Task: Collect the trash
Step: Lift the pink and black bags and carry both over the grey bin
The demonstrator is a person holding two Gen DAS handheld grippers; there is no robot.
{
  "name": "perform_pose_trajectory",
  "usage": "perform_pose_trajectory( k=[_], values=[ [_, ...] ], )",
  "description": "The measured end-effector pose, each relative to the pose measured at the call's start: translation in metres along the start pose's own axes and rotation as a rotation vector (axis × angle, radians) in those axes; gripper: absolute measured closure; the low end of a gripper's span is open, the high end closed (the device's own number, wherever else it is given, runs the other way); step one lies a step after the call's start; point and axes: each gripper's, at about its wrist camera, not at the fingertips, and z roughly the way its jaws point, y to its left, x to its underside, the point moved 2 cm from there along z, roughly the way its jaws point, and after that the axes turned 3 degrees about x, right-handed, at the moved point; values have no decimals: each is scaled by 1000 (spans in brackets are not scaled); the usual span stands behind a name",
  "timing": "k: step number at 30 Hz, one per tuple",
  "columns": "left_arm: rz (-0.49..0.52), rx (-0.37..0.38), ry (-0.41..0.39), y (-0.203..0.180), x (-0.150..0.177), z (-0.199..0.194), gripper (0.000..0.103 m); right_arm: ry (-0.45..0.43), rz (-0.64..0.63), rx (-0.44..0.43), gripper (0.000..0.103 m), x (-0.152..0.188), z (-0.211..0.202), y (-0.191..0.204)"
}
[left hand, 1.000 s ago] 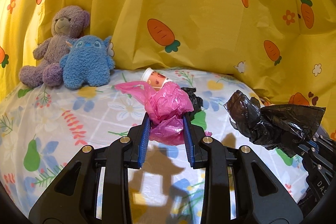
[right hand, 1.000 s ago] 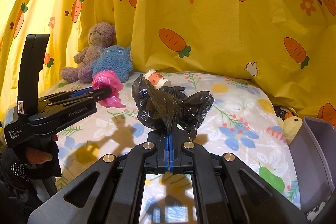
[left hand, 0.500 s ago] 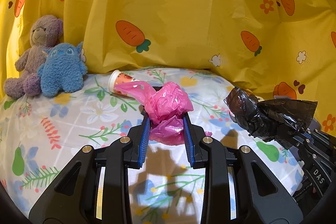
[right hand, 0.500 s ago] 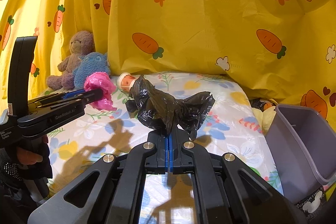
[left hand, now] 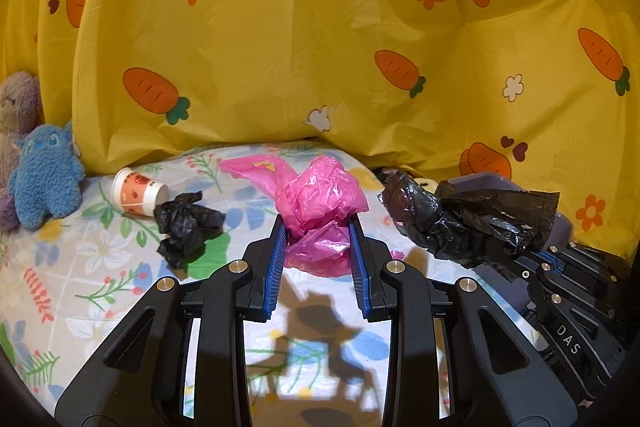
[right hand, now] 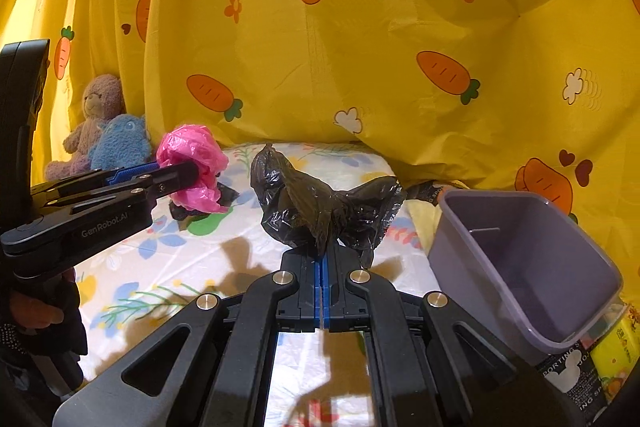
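A crumpled pink plastic bag [left hand: 318, 203] is pinched between the blue pads of my left gripper [left hand: 319, 227], held above the flowered bed sheet. My right gripper [right hand: 322, 259] is shut on a crumpled black plastic bag [right hand: 320, 203], also lifted off the bed; the same black bag [left hand: 464, 219] shows at the right of the left wrist view. The pink bag [right hand: 192, 167] hangs left of the black one in the right wrist view. A grey plastic bin [right hand: 528, 263] stands open at the right, beside the bed. Another black bag [left hand: 186, 223] and a paper cup [left hand: 138, 193] lie on the sheet.
A purple teddy bear [right hand: 98, 115] and a blue plush toy [left hand: 44, 175] sit at the bed's far left against the yellow carrot-print curtain [left hand: 320, 27]. A yellow plush [left hand: 424, 183] peeks out behind the bin. A gloved hand [right hand: 36, 311] holds the left gripper.
Both grippers have swung to the right with their bags. The plush toys slid toward the left edge, and the grey bin has come well into the right wrist view.
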Motion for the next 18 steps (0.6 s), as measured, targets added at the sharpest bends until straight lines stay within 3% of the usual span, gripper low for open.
perform_pose_trajectory(
  k=[6,12,18],
  values=[
    [64,93,-22,-45,-15,11,74,-27,64,93,101,-5,-13,-42],
    [131,190,-39,-88,-28,22,74,-53,115,241,101,-7,-22,-83],
    [131,330,-33,-122,-39,38,74,-32,171,343,101,-4,-22,-118]
  ],
)
